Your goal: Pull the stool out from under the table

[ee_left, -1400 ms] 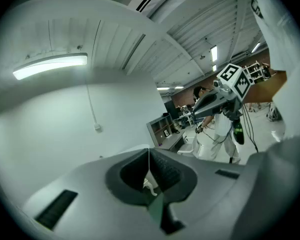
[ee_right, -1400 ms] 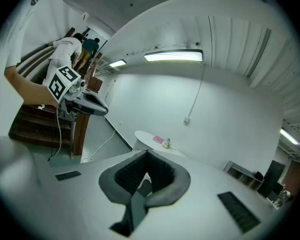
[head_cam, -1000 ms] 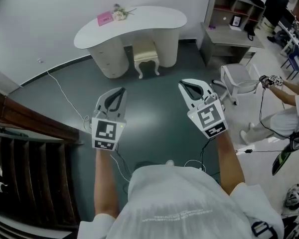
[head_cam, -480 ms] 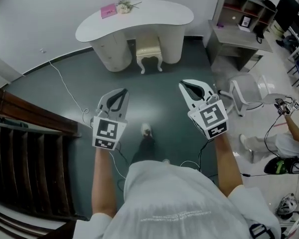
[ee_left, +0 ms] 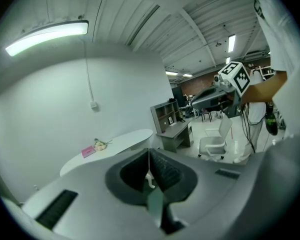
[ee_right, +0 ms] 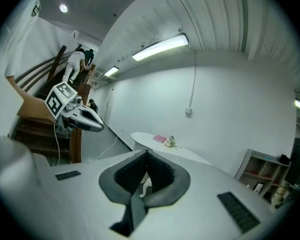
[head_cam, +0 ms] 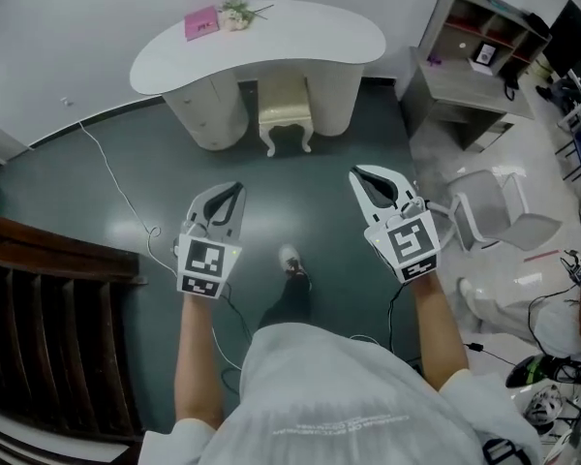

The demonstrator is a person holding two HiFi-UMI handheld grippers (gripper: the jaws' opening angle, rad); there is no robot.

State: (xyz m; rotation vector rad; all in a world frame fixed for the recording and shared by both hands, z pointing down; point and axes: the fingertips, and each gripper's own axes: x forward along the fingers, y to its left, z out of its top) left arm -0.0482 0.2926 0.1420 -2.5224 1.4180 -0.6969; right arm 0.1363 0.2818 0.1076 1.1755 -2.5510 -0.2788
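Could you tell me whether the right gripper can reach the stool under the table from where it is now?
Probably not yet: the stool sits well ahead of the right gripper, tucked under the table. The floor between looks free, but the jaws are shut.

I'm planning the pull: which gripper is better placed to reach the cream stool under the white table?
Left, only slightly. Both the left gripper and right gripper are shut, empty and well short of the cream padded stool under the white curved table; the left tip looks a little closer to it.
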